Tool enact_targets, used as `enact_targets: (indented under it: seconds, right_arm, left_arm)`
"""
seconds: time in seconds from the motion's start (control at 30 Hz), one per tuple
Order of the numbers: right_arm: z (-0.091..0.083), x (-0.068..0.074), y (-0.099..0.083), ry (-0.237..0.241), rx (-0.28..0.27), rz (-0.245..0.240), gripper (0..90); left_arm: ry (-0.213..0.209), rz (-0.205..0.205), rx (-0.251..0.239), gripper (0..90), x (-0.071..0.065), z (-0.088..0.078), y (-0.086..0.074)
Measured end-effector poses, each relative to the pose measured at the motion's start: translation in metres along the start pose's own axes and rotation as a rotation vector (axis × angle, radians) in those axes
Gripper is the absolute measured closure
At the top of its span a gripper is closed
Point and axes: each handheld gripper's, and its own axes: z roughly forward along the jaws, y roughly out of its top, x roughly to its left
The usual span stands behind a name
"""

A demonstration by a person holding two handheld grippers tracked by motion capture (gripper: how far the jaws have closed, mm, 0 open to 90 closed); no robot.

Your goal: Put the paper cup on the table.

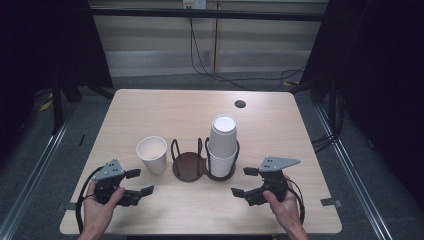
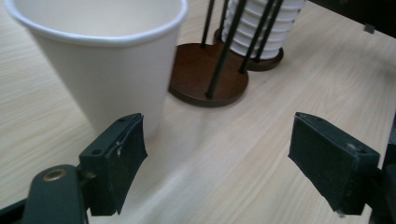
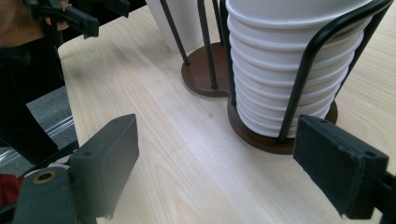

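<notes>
Two grippers near the table's (image 1: pixel 150 105) front edge – left gripper (image 1: pixel 140 182) toward the front-left corner, jaws apart and empty, just beside the single white paper cup (image 1: pixel 152 154); right gripper (image 1: pixel 245 181) toward the front-right corner, jaws wide, empty. Cup upright, left of the two-ring wooden holder (image 1: pixel 189 166) – stack of cups (image 1: pixel 222 145) in its right ring, near the table's middle.

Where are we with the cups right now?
Done: one single cup stands upright on the table, left of the two-bay wire holder; its left bay is bare, its right bay carries the inverted cup stack. In hand: nothing; the left gripper and right gripper are both open, clear of the cups. Left, probably: handling the stacked cups.
</notes>
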Motion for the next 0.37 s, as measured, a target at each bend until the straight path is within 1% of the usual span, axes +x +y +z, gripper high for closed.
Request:
enact_targets:
  seconds: [0.07,0.1,0.13,0.17,0.2,0.23,0.33,0.37]
  right_arm:
    - [0.000,0.001,0.000,0.000,0.000,-0.002,14.7]
    - [0.000,0.001,0.000,-0.001,0.002,-0.002,14.7]
    - [0.000,0.001,0.000,-0.004,0.003,-0.003,14.7]
    - [0.001,0.001,0.000,-0.005,0.004,-0.004,14.7]
    - [0.001,0.001,-0.001,-0.006,0.003,-0.004,14.7]
    - [0.002,0.001,-0.001,-0.008,0.004,-0.004,14.7]
    - [0.002,0.000,-0.002,-0.009,0.007,0.002,14.7]
    - [0.003,-0.001,-0.002,-0.005,0.009,0.008,14.7]
  left_arm:
    - [-0.032,-0.012,-0.007,18.3,-0.006,0.003,-0.002]
    - [-0.032,-0.017,0.003,18.3,-0.010,0.004,-0.004]
    - [-0.025,-0.013,0.000,18.3,-0.013,0.005,-0.004]
    - [-0.026,-0.007,0.002,18.3,-0.017,0.007,-0.005]
    - [-0.040,-0.002,0.005,18.3,-0.019,0.008,-0.006]
    - [-0.034,0.001,0.006,18.3,-0.023,0.010,-0.006]
    - [-0.042,-0.015,-0.003,18.4,-0.027,0.015,-0.006]
    - [-0.050,-0.015,0.003,18.4,-0.027,0.017,-0.005]
